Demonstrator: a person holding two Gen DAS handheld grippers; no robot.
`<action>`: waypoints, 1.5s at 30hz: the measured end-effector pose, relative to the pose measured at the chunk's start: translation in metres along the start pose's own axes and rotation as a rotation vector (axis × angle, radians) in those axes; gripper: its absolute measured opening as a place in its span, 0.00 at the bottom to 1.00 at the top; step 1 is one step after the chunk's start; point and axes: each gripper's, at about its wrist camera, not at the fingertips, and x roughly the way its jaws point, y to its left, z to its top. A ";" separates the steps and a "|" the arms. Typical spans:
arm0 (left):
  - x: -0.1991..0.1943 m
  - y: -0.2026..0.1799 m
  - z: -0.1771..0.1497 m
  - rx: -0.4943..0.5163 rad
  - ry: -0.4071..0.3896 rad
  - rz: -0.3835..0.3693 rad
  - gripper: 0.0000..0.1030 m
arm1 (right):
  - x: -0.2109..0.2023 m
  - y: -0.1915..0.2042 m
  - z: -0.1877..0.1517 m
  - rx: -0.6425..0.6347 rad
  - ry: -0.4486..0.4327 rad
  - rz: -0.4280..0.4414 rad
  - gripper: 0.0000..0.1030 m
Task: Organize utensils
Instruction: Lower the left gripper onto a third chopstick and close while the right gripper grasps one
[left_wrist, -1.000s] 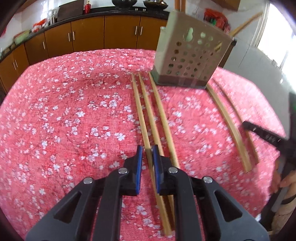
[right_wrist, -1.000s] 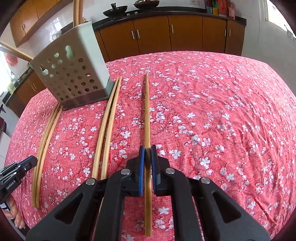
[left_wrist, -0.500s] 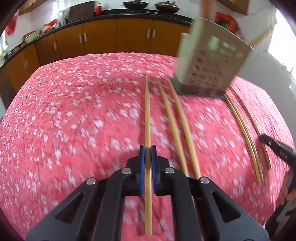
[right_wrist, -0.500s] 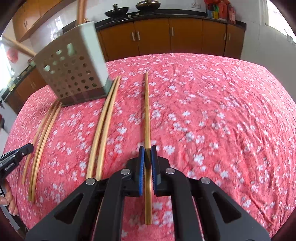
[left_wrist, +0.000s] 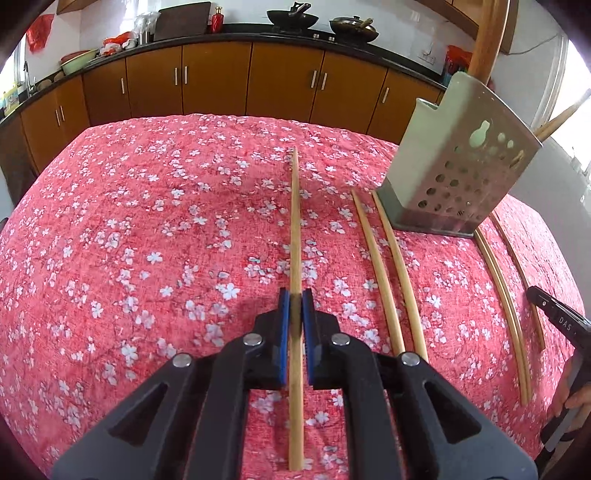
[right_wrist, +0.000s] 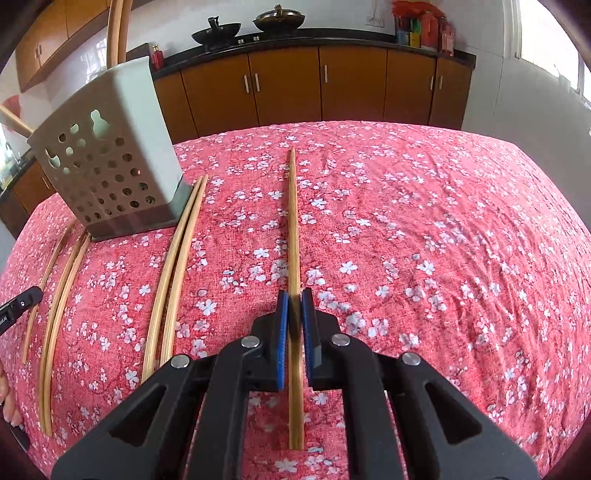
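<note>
While "DAS" is read on the right gripper (left_wrist: 561, 321), one chopstick (left_wrist: 295, 229) is clamped between left gripper (left_wrist: 295, 301) fingers, formerly straddling it; another chopstick (right_wrist: 294, 229) is clamped by right fingers.

One second ago the left tongs (left_wrist: 294, 297) stood over three chopsticks lying together, with the blue pads a little apart. Now the pads press on one chopstick (left_wrist: 295, 221), and it sits apart from the two others (left_wrist: 384, 266), which lie to the right of the tongs. The perforated holder (left_wrist: 454, 173) has shifted further right of these tongs.
</note>
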 end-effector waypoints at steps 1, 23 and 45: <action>0.000 0.001 0.000 0.006 0.000 0.005 0.09 | 0.000 0.000 0.000 0.000 0.000 0.000 0.09; 0.002 -0.006 -0.001 0.017 -0.001 0.053 0.09 | 0.000 -0.001 -0.001 0.008 0.000 0.012 0.10; 0.001 -0.004 0.001 0.007 -0.001 0.040 0.09 | -0.001 0.001 -0.001 -0.005 0.002 0.019 0.18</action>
